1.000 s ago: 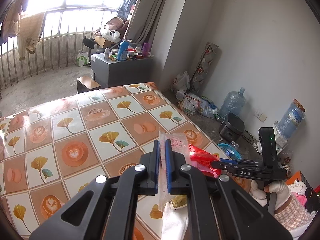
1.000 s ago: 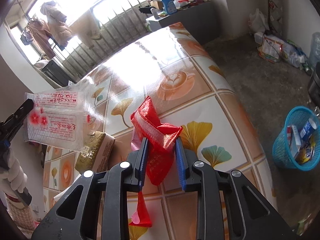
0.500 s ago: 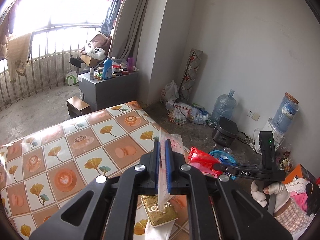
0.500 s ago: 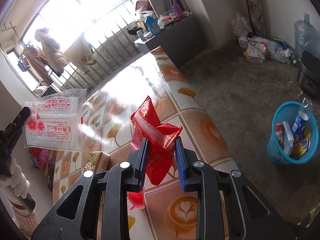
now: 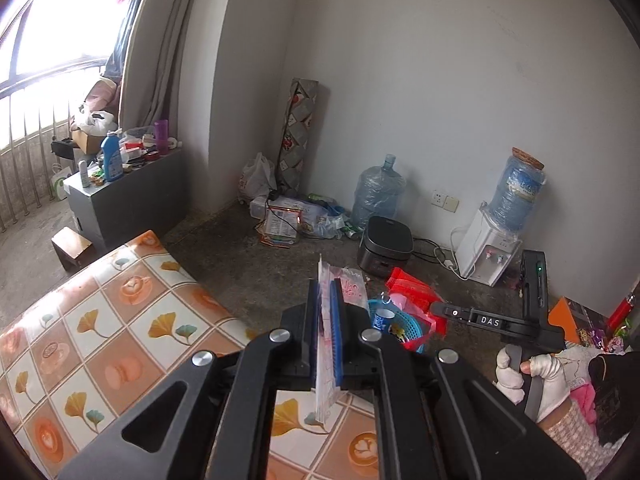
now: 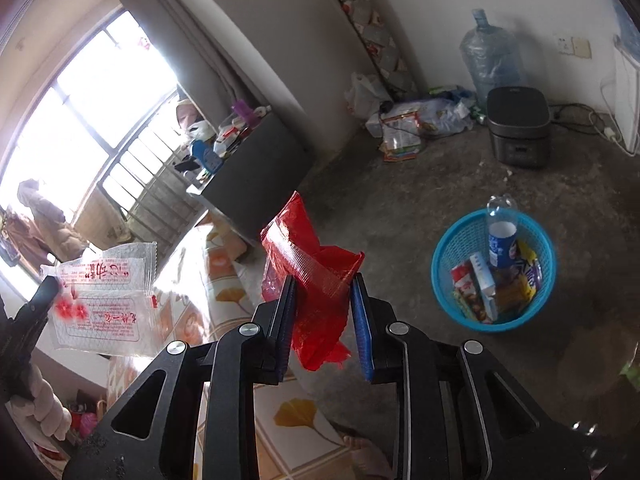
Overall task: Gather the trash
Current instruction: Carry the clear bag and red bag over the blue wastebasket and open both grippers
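My left gripper [image 5: 325, 304] is shut on a clear plastic wrapper with red print [image 5: 352, 289], held edge-on above the table's corner; the wrapper also shows flat in the right wrist view [image 6: 100, 300]. My right gripper [image 6: 322, 300] is shut on a crumpled red plastic wrapper [image 6: 312, 264], held in the air beyond the table edge; it also shows in the left wrist view [image 5: 412, 292]. A blue trash basket [image 6: 448, 256] with several pieces of trash stands on the floor to the right of the red wrapper; part of it shows in the left wrist view [image 5: 412, 324].
A table with a patterned orange cloth [image 5: 100, 320] lies at lower left. A black rice cooker [image 6: 518, 124], a water jug [image 6: 490, 56], a water dispenser [image 5: 486, 248] and floor clutter [image 6: 412, 120] line the wall. A grey cabinet [image 5: 124, 196] stands by the window.
Both grippers have lifted and swung right, off the table toward the floor and basket, each still holding its wrapper. The gold packet on the table is out of view.
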`<state>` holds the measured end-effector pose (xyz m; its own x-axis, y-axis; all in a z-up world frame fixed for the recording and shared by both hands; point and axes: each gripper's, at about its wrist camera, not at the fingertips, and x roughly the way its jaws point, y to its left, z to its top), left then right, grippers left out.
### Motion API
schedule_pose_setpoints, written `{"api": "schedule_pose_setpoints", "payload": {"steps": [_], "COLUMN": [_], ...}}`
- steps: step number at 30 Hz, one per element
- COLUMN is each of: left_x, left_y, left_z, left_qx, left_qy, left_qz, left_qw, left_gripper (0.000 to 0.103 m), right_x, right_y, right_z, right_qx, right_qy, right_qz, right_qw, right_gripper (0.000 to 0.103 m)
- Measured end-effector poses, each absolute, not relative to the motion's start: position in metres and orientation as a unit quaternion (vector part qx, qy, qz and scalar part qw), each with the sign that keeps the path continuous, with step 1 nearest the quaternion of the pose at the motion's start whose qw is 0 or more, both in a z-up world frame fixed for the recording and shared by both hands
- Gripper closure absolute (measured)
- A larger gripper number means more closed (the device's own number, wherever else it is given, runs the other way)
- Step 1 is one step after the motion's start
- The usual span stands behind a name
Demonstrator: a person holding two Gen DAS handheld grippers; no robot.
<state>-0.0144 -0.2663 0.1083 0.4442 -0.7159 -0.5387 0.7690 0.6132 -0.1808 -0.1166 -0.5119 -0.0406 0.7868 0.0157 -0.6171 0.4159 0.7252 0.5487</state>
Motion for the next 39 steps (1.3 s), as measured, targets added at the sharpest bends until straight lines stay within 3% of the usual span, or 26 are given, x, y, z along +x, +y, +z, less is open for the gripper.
{"api": "schedule_pose_setpoints", "payload": {"steps": [8, 20, 21, 22, 23, 25, 32, 39], "left_x": [0.006, 0.022, 0.024, 0.027, 0.032, 0.041, 0.049, 0.059], "left_y": [-0.413, -0.597, -0.606, -0.617, -0.625, -0.635, -0.616, -0.556], "left_z": [0.058, -0.062, -0.071, -0.081, -0.092, -0.108, -0.098, -0.021], "left_qx": [0.098, 0.152, 0.153, 0.153, 0.150, 0.138, 0.100, 0.062], "left_qy": [0.349, 0.439, 0.443, 0.452, 0.465, 0.488, 0.494, 0.428], "left_qz": [-0.496, -0.525, -0.526, -0.524, -0.518, -0.498, -0.501, -0.514], "left_qw": [0.789, 0.713, 0.710, 0.706, 0.703, 0.703, 0.704, 0.741], "left_gripper": [0.098, 0.097, 0.095, 0.083, 0.065, 0.056, 0.049, 0.042], "right_x": [-0.145, -0.137, -0.133, -0.130, -0.129, -0.127, -0.139, -0.128], "right_y": [-0.579, -0.654, -0.660, -0.665, -0.670, -0.676, -0.673, -0.660], "right_z": [-0.093, -0.179, -0.186, -0.194, -0.202, -0.218, -0.235, -0.194], "right_qx": [0.429, 0.497, 0.499, 0.501, 0.505, 0.511, 0.533, 0.504], "right_qy": [0.305, 0.338, 0.342, 0.345, 0.346, 0.347, 0.343, 0.310], "right_qz": [-0.218, -0.295, -0.298, -0.302, -0.310, -0.321, -0.335, -0.328], "right_qw": [0.822, 0.743, 0.739, 0.734, 0.728, 0.718, 0.697, 0.737], "right_gripper": [0.077, 0.071, 0.069, 0.066, 0.058, 0.049, 0.048, 0.048]}}
